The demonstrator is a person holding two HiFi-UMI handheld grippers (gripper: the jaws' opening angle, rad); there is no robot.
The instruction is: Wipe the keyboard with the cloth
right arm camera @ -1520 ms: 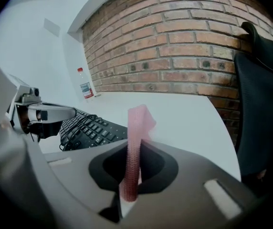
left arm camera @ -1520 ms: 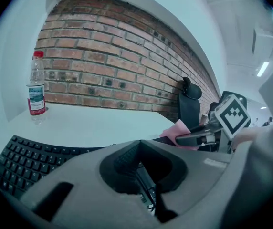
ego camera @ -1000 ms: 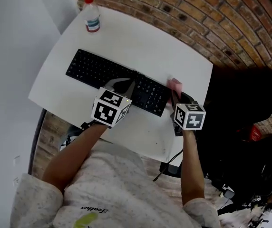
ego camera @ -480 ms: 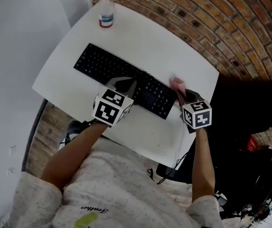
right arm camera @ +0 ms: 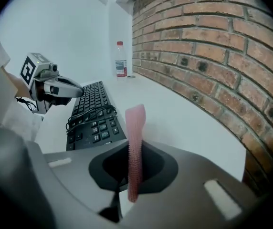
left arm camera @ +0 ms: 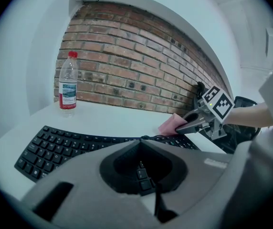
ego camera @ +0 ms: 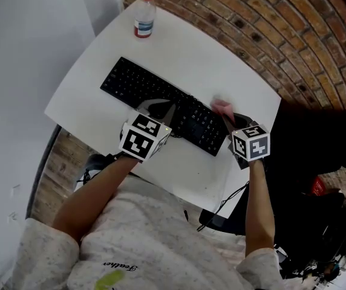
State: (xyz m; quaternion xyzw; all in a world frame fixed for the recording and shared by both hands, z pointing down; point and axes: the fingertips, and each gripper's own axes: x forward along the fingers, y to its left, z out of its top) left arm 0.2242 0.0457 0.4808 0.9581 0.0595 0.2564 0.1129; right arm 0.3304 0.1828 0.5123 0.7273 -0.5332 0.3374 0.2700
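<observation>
The black keyboard lies slantwise on the white table. My left gripper rests shut over the keyboard's near middle, above its coiled cable; nothing shows between its jaws. At the keyboard's right end my right gripper is shut on the pink cloth. In the right gripper view the cloth stands upright between the jaws, just beside the keyboard. The left gripper view shows the right gripper holding the cloth at the keys' far edge.
A water bottle with a red cap stands at the table's far left corner. A brick wall borders the table's far side. A dark chair or bag sits off the table's right edge. The table's near edge is close to the person.
The head view has shifted. My right gripper with the cloth has edged a little closer to the keyboard's right end. My left gripper stays over the keyboard.
</observation>
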